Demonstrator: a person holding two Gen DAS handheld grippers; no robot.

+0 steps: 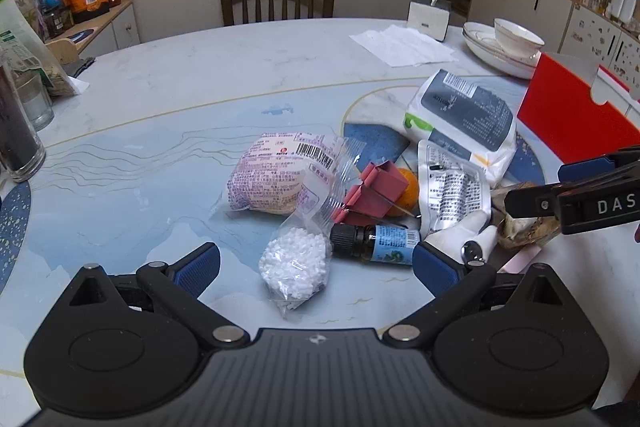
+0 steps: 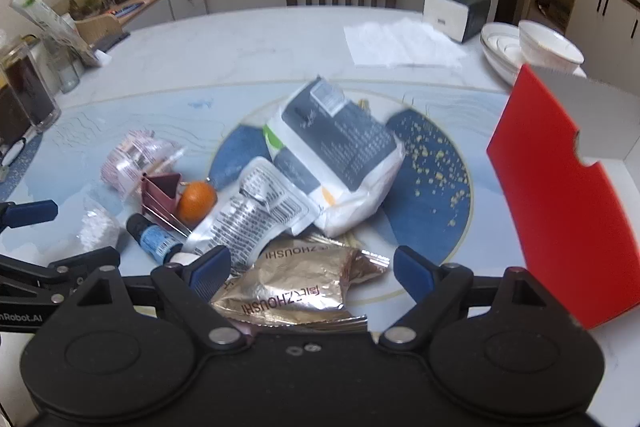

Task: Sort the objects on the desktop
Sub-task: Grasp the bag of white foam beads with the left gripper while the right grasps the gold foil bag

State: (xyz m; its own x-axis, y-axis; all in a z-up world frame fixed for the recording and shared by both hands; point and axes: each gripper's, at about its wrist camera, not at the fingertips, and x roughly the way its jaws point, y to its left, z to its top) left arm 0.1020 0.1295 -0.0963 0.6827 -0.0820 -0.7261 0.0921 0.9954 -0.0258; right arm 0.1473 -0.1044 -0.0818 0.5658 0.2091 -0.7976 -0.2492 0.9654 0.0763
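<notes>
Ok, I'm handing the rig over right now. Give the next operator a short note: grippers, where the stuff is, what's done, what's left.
Left gripper: open, empty, above the bag of white pellets.
Right gripper: open, empty, straddling the gold foil packet.
Still piled mid-table: pink snack bag, small dark bottle, orange, dark red clips, silver sachet, tissue pack.
Red box stands at the right; its inside is not visible.
Done: nothing visibly sorted. Left: the whole pile.
</notes>
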